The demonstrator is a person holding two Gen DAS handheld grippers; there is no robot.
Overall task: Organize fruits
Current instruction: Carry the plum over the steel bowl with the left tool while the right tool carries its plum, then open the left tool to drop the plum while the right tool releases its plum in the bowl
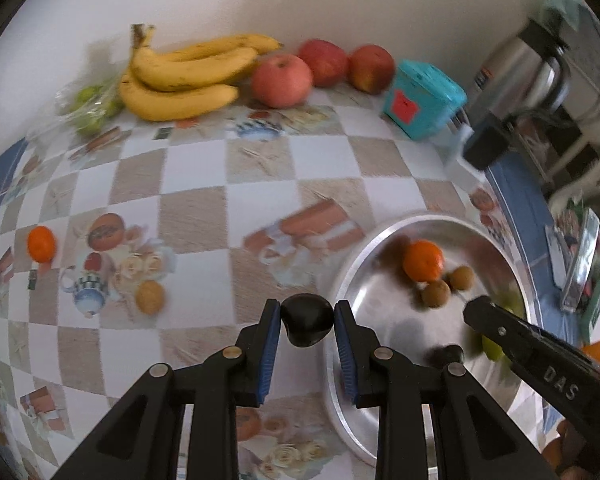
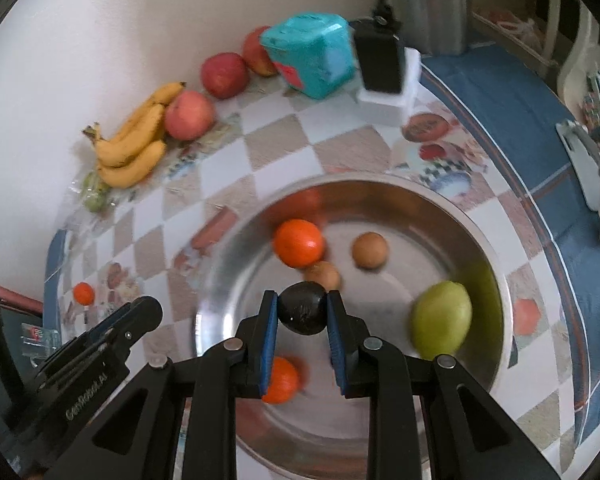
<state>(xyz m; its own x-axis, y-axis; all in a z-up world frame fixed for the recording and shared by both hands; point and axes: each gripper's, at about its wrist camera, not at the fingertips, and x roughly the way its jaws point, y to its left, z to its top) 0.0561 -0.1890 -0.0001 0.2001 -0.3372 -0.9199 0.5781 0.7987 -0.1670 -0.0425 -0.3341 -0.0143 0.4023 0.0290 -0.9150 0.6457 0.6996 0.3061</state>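
Each gripper pinches a dark fruit between its blue pads: the left gripper [image 1: 307, 318] carries its dark fruit [image 1: 306, 320] toward the steel bowl [image 2: 496, 240]; the right gripper [image 2: 302, 314] holds another dark fruit [image 2: 302, 314] above it, where tangerines, brown fruits and a green fruit [image 2: 442, 318] are collected.

only two bits of lettering i can actually read; "DAS" stamped on the black right tongs [image 1: 474, 312] in the left wrist view; "GenRobot.AI" on the black left tongs [image 2: 146, 310] in the right wrist view; the teal box [image 1: 424, 98] has a red label but it's too blurry
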